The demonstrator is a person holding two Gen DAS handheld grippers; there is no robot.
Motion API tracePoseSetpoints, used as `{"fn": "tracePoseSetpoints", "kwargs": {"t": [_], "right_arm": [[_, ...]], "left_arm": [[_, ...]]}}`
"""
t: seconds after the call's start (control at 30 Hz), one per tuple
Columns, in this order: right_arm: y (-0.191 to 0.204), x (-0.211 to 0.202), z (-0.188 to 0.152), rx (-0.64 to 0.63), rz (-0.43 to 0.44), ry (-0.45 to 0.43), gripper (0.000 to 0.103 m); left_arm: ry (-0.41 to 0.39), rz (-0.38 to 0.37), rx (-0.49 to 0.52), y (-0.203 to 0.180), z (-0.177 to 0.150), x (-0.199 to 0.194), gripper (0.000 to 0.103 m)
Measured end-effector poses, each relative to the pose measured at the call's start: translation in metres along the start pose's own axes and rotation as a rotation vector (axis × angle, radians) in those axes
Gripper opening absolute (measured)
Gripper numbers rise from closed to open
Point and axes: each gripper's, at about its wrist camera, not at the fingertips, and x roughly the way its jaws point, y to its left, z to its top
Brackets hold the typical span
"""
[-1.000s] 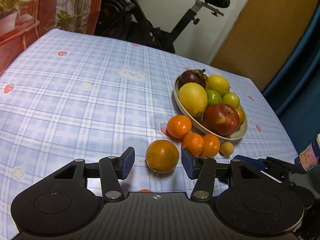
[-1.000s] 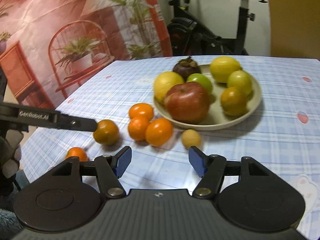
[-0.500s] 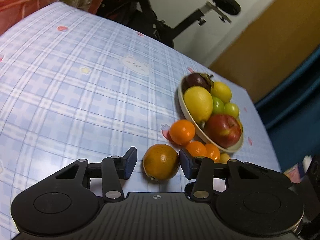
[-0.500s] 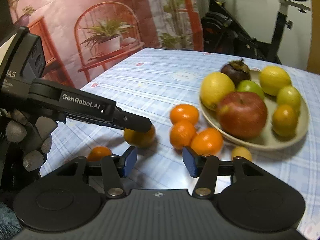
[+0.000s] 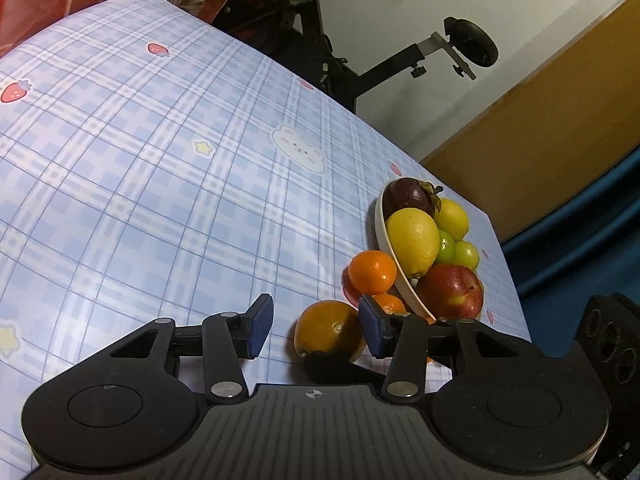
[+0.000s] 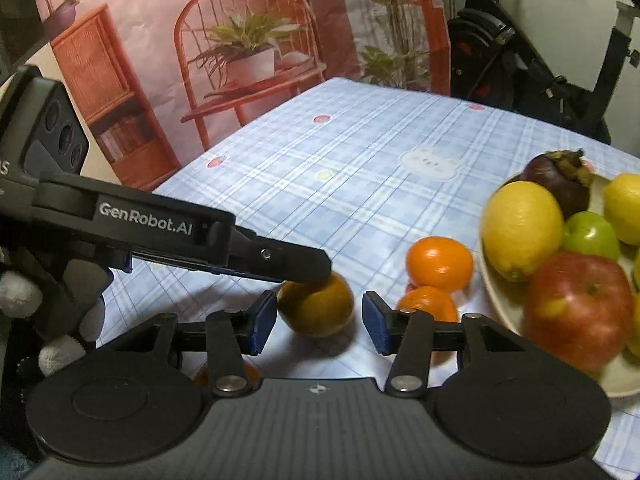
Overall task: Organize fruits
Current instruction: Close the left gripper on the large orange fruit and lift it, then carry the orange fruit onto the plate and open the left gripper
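A dull orange (image 5: 330,330) lies on the checked tablecloth left of a cream bowl (image 5: 384,236) heaped with lemons, green fruit, a mangosteen and a red apple (image 6: 576,308). My left gripper (image 5: 316,326) straddles this orange. Its right pad is against the fruit and a gap shows at its left pad. From the right wrist view, the left gripper's finger (image 6: 280,258) crosses the top of the orange (image 6: 316,308). My right gripper (image 6: 320,328) has the same orange just ahead of its closing jaws, and neither pad touches it.
Two bright mandarins (image 6: 439,261) (image 6: 426,304) sit against the bowl's wall (image 6: 500,304). Another small orange (image 6: 198,376) peeks out under the right gripper. An exercise bike (image 5: 360,60) stands beyond the table's far edge. The right gripper's casing (image 5: 604,344) fills the lower right corner.
The right gripper has swung left from the bowl to the dull orange and its jaws have narrowed. The left gripper rolled and came lower, and the orange now sits nearer its right pad.
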Motion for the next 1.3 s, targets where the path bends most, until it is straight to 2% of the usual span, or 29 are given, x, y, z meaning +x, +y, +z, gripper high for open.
{"fn": "tracePoseSetpoints", "kwargs": {"t": [0.33,0.5,0.87,1.07,1.3], "right_arm": [[-0.002,0.002,-0.004,0.029,0.008,-0.003,0.048],[-0.001,-0.010,-0.006,0.045,0.017,-0.048,0.048],[-0.025,-0.065,-0.014,0.116,0.001,-0.176,0.048],[-0.053,-0.097,-0.014,0.157,-0.032,-0.243,0.048],[-0.097,-0.122,-0.004,0.186,-0.085,-0.288,0.048]], "left_arm": [[0.040,-0.039,0.024,-0.005,-0.008,0.004,0.049],[0.031,-0.041,0.057,-0.020,-0.008,0.001,0.048],[0.018,-0.038,0.203,-0.094,-0.009,0.012,0.048],[0.022,-0.049,0.301,-0.145,-0.002,0.035,0.048],[0.044,-0.072,0.367,-0.187,0.016,0.072,0.048]]}}
